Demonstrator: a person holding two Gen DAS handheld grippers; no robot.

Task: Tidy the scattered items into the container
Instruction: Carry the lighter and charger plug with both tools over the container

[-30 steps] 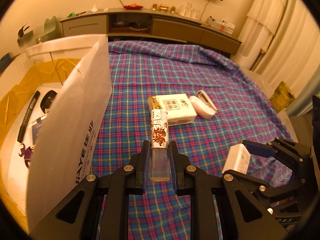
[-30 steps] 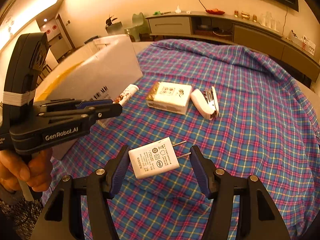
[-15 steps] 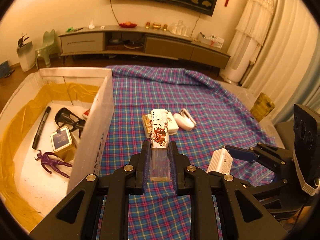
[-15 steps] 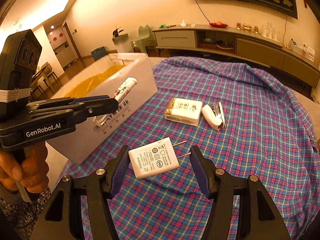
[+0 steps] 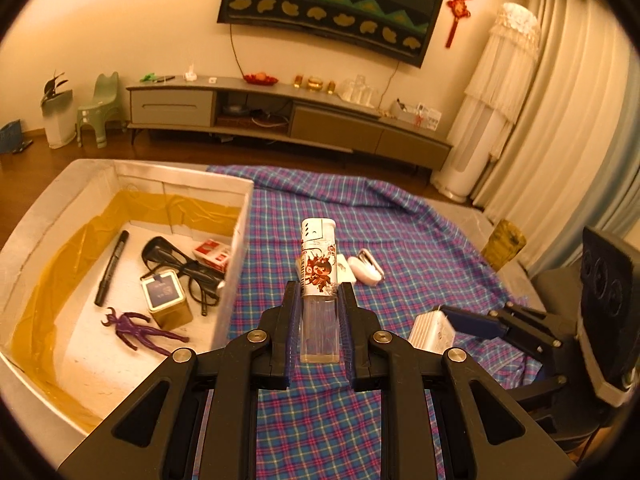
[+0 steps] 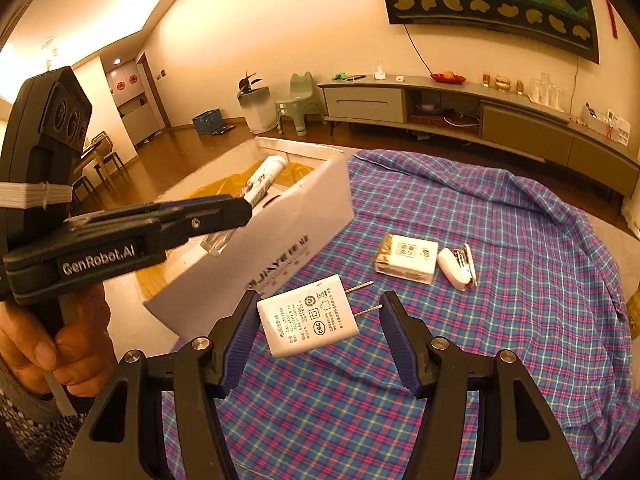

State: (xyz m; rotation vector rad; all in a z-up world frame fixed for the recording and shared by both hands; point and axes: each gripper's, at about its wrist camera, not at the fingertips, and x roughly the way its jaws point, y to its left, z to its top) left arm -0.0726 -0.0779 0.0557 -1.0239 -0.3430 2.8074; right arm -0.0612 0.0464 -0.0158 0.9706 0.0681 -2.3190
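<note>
Plaid-covered bed (image 6: 500, 240), white box (image 6: 280, 240), card pack (image 6: 408, 258), stapler (image 6: 456, 268)

Behind the lighter (image 5: 319, 276) you lose most of the white packet (image 5: 343, 270). The box (image 5: 236, 240) wall hides part of the glasses (image 5: 180, 266) and red pack (image 5: 212, 254); the charger's (image 6: 308, 316) print is too small to read.

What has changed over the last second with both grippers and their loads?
Both grippers rose. The left gripper, clamping the lighter, swung toward the box. Unchanged: right gripper around the charger; card pack and stapler on the cloth.
</note>
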